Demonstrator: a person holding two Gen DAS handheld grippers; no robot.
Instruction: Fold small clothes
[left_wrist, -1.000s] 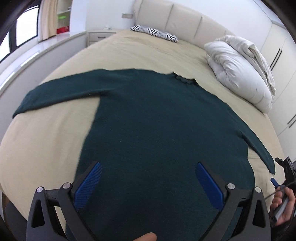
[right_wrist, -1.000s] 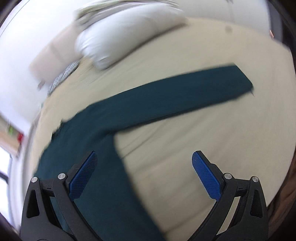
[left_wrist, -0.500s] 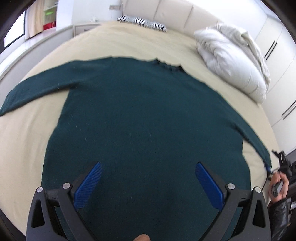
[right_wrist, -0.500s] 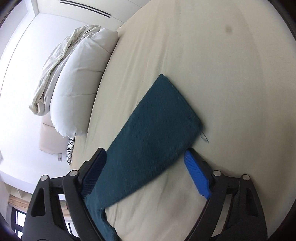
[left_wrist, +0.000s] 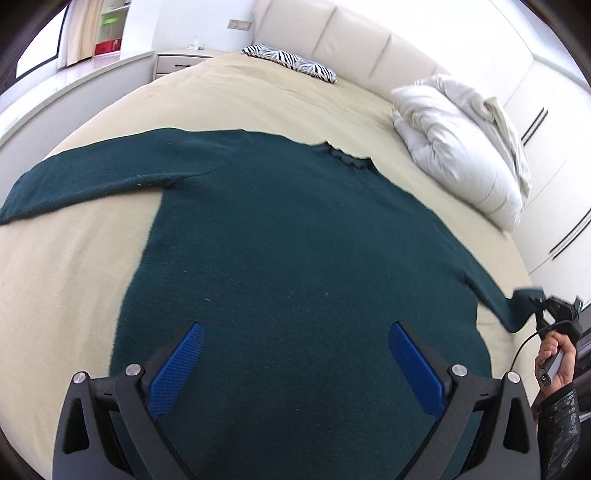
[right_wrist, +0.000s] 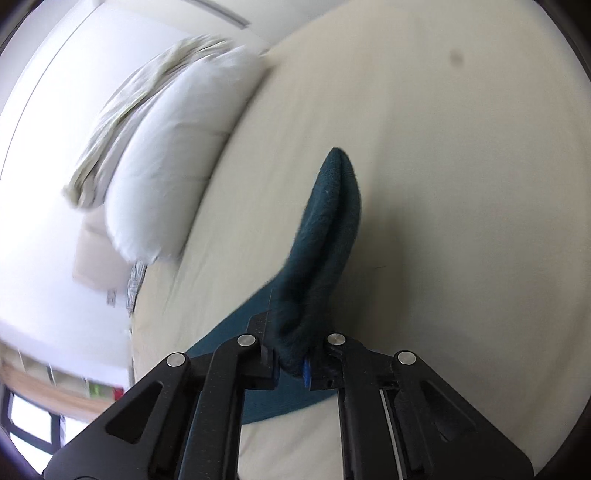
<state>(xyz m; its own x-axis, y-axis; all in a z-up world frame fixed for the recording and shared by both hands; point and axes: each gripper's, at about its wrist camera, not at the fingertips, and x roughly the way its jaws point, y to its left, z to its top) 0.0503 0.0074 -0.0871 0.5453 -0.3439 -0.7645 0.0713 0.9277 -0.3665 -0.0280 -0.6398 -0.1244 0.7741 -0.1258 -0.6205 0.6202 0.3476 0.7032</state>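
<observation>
A dark green sweater (left_wrist: 295, 258) lies flat on the beige bed (left_wrist: 74, 266), its left sleeve (left_wrist: 81, 177) stretched out to the left. My left gripper (left_wrist: 293, 363) hovers open over the sweater's lower body, nothing between its blue pads (left_wrist: 177, 365). My right gripper (right_wrist: 290, 360) is shut on the cuff of the right sleeve (right_wrist: 328, 229), which bunches and stands up beyond the jaws. In the left wrist view the right gripper (left_wrist: 543, 306) is at the far right edge, pinching that sleeve end (left_wrist: 517, 306), held by a hand (left_wrist: 554, 362).
A white duvet and pillow (left_wrist: 465, 155) are heaped at the bed's far right side. A zebra-print cushion (left_wrist: 291, 66) lies by the padded headboard (left_wrist: 351, 40). A bedside cabinet (left_wrist: 177, 61) and a window ledge (left_wrist: 55, 96) run along the left; wardrobe doors (left_wrist: 554, 184) are on the right.
My right gripper swung along the right sleeve to its cuff and shut on it, lifting the cuff off the bed. The left gripper stayed open over the sweater's body, shifting slightly.
</observation>
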